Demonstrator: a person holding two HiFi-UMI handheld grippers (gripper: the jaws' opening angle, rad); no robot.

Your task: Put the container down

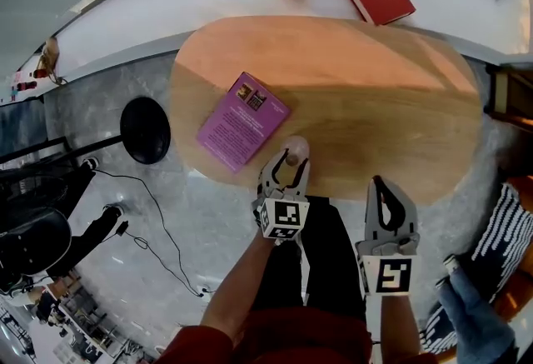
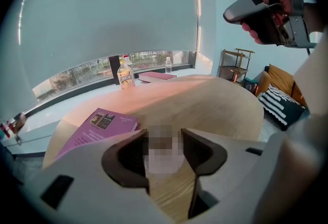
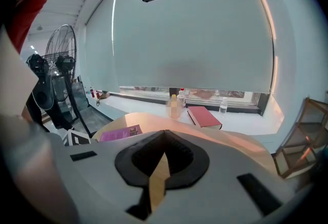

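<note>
At the near edge of the oval wooden table, the small pale brown-capped container stands upright, dead ahead between the left hand-held gripper's wide-open jaws. The right hand-held gripper is closed and empty.

We are looking at soft, cool daylight coming in through the strip of window below the drawn blind — bright enough, never harsh. A warm pinkish band is lying across the far half of the table, while its near half is sitting in duller shade, and the sill is glaring nearly white. All three views are bending hard at the edges — dark corners are closing round both gripper views. The left gripper is looming soft, out of focus, close to its lens
</note>
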